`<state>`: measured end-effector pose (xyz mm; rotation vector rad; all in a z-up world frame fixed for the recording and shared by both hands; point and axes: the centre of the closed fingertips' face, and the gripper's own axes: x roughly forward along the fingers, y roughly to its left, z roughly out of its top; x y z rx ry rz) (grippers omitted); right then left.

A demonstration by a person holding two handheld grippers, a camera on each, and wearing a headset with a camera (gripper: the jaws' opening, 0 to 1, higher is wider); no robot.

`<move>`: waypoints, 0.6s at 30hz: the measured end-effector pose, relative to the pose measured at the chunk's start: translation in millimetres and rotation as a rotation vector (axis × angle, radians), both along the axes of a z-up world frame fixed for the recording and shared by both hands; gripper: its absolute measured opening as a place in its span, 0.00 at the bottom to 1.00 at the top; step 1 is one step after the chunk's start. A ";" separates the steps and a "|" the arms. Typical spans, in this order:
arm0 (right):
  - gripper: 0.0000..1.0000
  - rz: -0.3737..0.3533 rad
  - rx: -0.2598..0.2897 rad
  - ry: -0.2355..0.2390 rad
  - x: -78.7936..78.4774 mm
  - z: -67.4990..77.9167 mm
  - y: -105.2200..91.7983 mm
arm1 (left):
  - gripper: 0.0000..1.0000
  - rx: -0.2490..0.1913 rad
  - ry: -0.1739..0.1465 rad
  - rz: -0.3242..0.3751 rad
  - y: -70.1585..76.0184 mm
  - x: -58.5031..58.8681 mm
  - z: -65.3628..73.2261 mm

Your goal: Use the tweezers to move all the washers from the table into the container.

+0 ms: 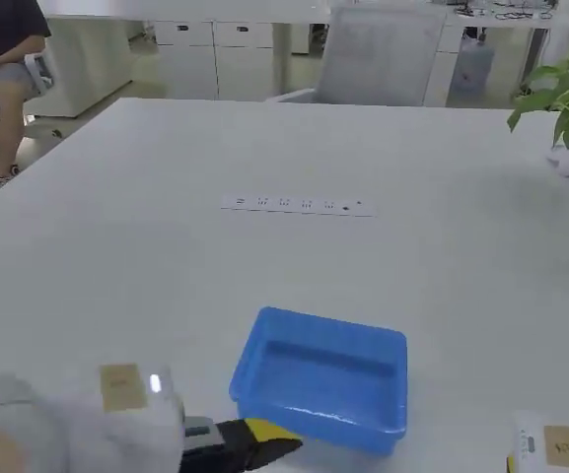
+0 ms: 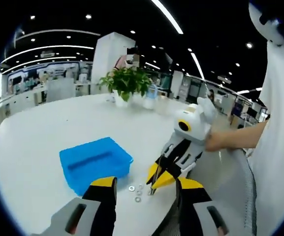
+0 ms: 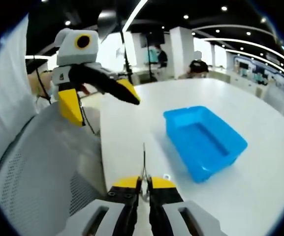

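A blue container stands on the white table near its front edge; I also see the container in both gripper views. Three small washers lie on the table just right of it, between the tips of my open left gripper. My right gripper is shut on thin metal tweezers. In the left gripper view the right gripper points the tweezers' tip down beside the washers. The left gripper holds nothing.
A power strip is set into the table's middle. A potted plant stands at the right edge. A grey chair is behind the table, and a person sits at far left.
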<state>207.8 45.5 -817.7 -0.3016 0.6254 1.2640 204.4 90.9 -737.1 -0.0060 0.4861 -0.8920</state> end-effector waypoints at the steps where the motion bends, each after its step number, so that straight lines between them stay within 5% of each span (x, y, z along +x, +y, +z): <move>1: 0.03 -0.002 -0.002 -0.002 0.2 0.0 0.2 | 0.50 -0.028 -0.013 0.049 3.9 0.1 1.7; 3: 0.03 -0.010 -0.004 0.002 0.7 -0.1 0.0 | 0.60 -0.072 -0.026 0.154 13.9 -1.1 1.1; 7: 0.03 -0.037 -0.003 0.011 2.2 -0.2 -0.6 | 0.72 -0.014 -0.112 0.265 27.3 1.2 -2.1; 12: 0.03 -0.060 0.001 0.027 2.7 -0.3 -2.3 | 0.84 -0.006 -0.307 0.319 33.3 11.3 6.3; 13: 0.03 -0.068 -0.001 0.026 3.4 -0.3 -2.8 | 0.88 0.013 -0.237 0.367 41.7 12.6 -0.3; 15: 0.03 -0.079 -0.002 0.028 3.2 -0.4 -2.4 | 0.92 -0.122 -0.245 0.421 45.8 17.8 14.4; 16: 0.03 -0.089 -0.004 0.028 3.2 -0.2 -1.9 | 0.94 -0.152 -0.248 0.439 47.9 18.9 17.6; 18: 0.03 -0.097 -0.009 0.022 2.3 -0.2 -1.0 | 0.94 -0.132 -0.250 0.465 55.0 19.7 14.6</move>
